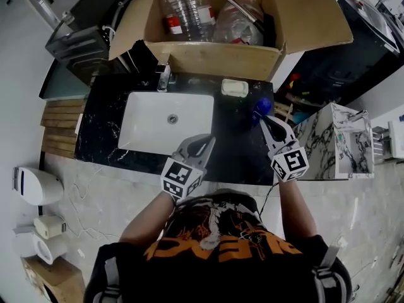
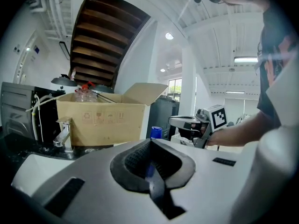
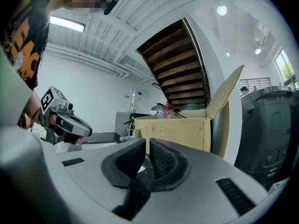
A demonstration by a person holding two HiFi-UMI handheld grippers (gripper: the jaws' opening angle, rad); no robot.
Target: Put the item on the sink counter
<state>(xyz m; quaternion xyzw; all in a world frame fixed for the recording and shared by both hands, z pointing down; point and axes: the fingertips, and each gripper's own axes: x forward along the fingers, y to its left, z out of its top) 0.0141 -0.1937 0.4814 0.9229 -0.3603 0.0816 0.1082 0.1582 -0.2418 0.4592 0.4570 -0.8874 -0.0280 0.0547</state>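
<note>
The blue item (image 1: pixel 262 108) sits on the black counter (image 1: pixel 235 141), to the right of the white sink bowl (image 1: pixel 158 124). In the left gripper view it looks like a short round thing standing up. Its long way goes up and down and its top faces up. Its bottom is hidden there.

The right gripper (image 1: pixel 266 121) is just on the near side of the blue item, also to the right of the sink bowl. Its tips point at the item. Its jaws are almost together, with only a thin slit left. Nothing is between them.

The left gripper (image 1: pixel 204 142) is over the near right corner of the sink bowl. Its jaws are together. A thin blue streak shows in the slit, but what it is cannot be told.

A soap dish (image 1: pixel 235 88) lies past the far right corner of the sink bowl. A tap (image 1: pixel 164 78) stands at its far edge. Behind the tap is an open cardboard box (image 1: pixel 214 59) with clear bottles (image 1: pixel 183 8) in it.
</note>
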